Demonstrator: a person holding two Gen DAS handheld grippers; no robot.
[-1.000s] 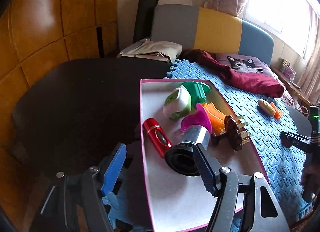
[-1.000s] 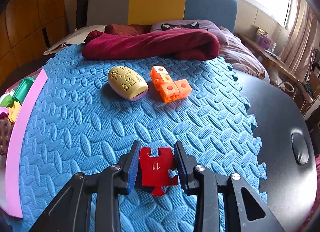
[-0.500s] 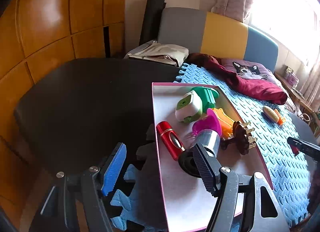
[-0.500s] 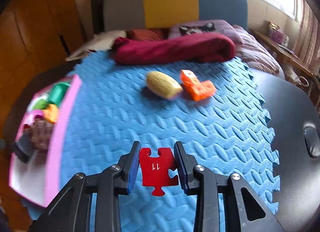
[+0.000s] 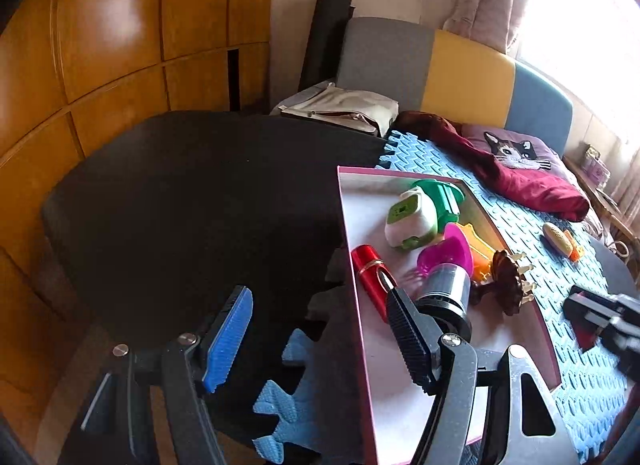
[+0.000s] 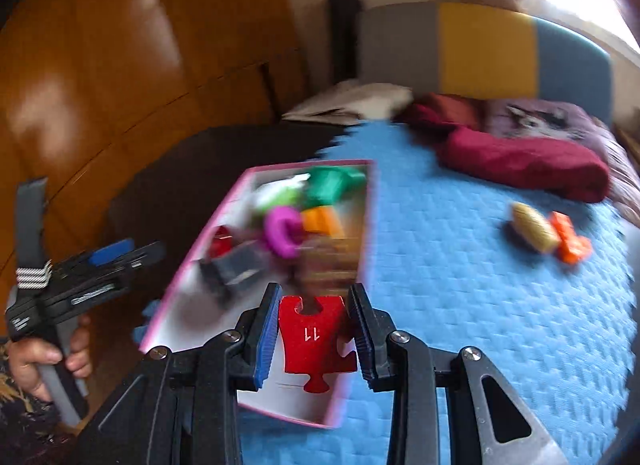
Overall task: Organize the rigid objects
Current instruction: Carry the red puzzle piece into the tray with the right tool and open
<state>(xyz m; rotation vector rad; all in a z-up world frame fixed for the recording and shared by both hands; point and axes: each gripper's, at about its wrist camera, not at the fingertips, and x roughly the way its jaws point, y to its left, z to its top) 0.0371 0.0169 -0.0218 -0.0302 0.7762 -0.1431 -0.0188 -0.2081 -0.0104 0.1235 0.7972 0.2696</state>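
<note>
Blue foam mat (image 6: 460, 265) covers the table; on its left sits a pink-rimmed tray (image 6: 370, 225) of toys. Right gripper (image 6: 316, 335) clamps a red puzzle piece (image 6: 314, 339) over the tray's near end — left gripper (image 5: 316, 329) gapes empty, left of the tray.

Pink box (image 5: 362, 305) near end bare, far end blocked w/ toys (image 5: 416, 217), mat (image 6: 460, 265) mostly free.
</note>
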